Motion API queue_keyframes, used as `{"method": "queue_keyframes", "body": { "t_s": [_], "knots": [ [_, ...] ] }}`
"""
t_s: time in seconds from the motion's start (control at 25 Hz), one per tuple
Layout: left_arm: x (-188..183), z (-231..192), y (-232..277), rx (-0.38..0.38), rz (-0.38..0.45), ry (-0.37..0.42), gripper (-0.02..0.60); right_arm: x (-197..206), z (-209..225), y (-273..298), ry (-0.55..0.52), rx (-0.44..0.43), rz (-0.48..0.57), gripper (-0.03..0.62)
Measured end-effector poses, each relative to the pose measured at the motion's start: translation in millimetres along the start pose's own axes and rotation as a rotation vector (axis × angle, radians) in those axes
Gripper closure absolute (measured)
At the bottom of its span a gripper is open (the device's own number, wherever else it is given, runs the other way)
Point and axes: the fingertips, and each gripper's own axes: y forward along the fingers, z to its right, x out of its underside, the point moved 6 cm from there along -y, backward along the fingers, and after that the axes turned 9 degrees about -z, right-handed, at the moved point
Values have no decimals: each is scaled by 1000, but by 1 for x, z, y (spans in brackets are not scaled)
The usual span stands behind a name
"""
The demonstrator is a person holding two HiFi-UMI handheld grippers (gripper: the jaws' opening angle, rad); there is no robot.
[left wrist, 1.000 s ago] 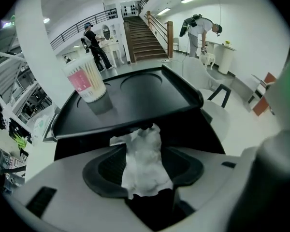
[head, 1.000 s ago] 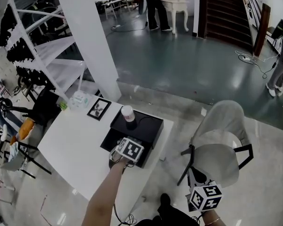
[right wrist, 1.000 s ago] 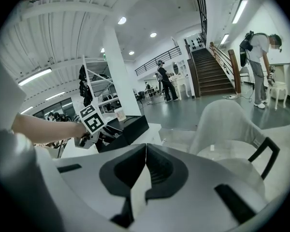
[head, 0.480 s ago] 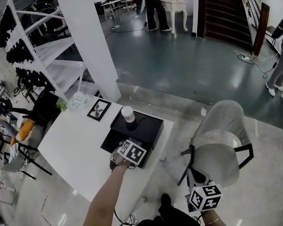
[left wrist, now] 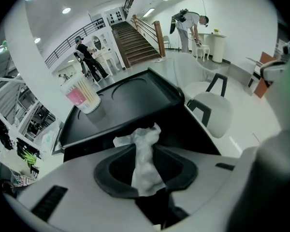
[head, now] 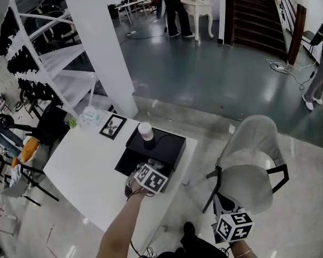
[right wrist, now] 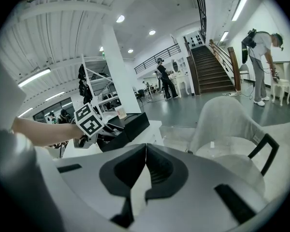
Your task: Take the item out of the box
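A black box (head: pixel 164 143) stands on the white table (head: pixel 81 171) with its front compartment open toward me. My left gripper (head: pixel 150 168) is at that opening. In the left gripper view its jaws (left wrist: pixel 145 150) are closing, and the pads pinch a crumpled white tissue (left wrist: pixel 146 163) that sticks up between them in front of the box (left wrist: pixel 135 93). A paper cup (head: pixel 145 130) with a pink band stands on the box lid. My right gripper (head: pixel 231 223) hangs low at my right, off the table, and its jaws (right wrist: pixel 145 151) are shut with nothing between them.
A grey chair (head: pixel 253 160) stands right of the table. A framed photo (head: pixel 112 124) and a tissue pack (head: pixel 90 113) lie at the table's far end, near a white pillar (head: pixel 99 42). People stand far back in the hall.
The left gripper has drawn a little back toward me from the box opening. The right gripper has stayed put.
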Motion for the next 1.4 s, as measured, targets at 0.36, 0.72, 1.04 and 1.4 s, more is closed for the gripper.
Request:
{"method": "queue_keyframes", "body": {
  "t_s": [0.36,0.72,1.04,1.4],
  "knots": [
    [8,3,-29,-27,83,-40,476,2,-8,0,-11,-26,-5,592],
    [19,4,-69,-63,200,-133,477,3,-20,-1,-40,-64,-6,592],
    [37,9,-109,-76,322,-212,477,-2,-31,0,-70,-90,-2,592],
    [66,24,-142,-60,407,-318,477,-4,-39,-1,-102,-113,-1,592]
  ]
}}
